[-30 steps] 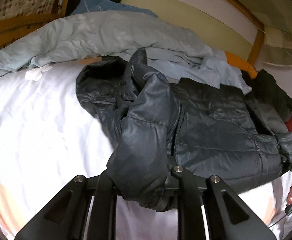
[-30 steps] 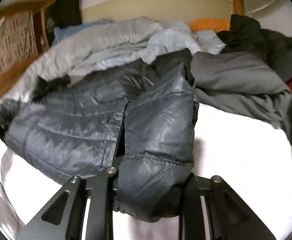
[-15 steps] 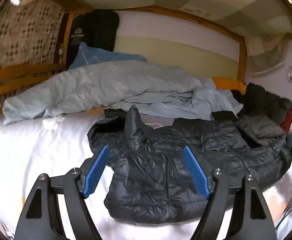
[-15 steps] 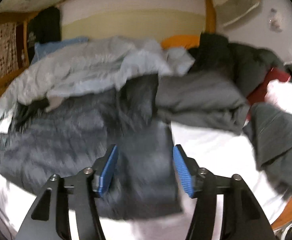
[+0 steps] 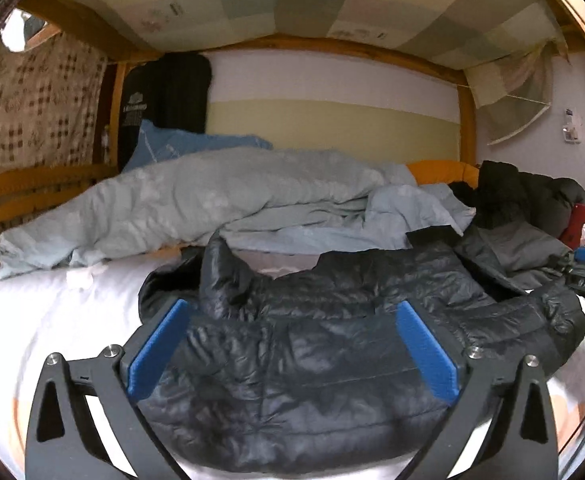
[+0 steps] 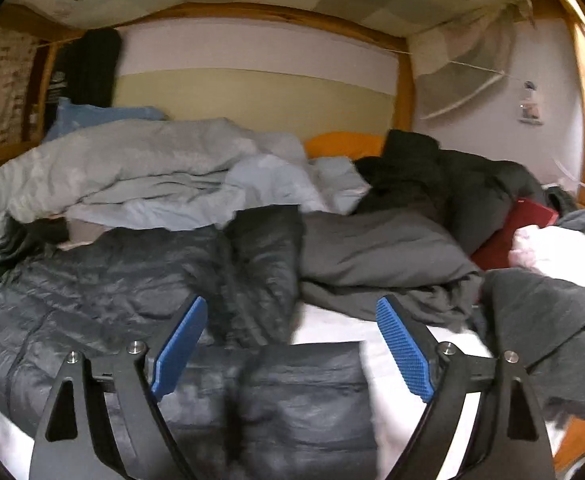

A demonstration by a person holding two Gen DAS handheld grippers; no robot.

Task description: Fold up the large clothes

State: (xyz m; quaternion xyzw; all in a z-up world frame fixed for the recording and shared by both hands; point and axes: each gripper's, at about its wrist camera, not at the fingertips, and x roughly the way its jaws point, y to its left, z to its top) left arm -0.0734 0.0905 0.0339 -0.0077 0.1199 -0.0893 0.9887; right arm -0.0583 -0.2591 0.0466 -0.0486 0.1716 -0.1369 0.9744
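A dark quilted puffer jacket (image 5: 332,344) lies spread on the white mattress (image 5: 32,312), with both sleeves folded in over its body. My left gripper (image 5: 292,348) is open and empty, its blue pads (image 5: 156,348) standing above the jacket's near edge. In the right wrist view the same jacket (image 6: 92,300) fills the lower left, its folded sleeve (image 6: 292,392) lying between my jaws. My right gripper (image 6: 292,348) is open and empty above it.
A pale blue duvet (image 5: 212,204) is heaped along the back. A pile of grey and black clothes (image 6: 392,240) and a red item (image 6: 512,228) lie at the right. Wooden bunk rails (image 5: 32,188) and the upper bunk close the space.
Both grippers held the jacket's sleeves one second ago. They have let go, opened wide and drawn back, and the sleeves now lie on the jacket.
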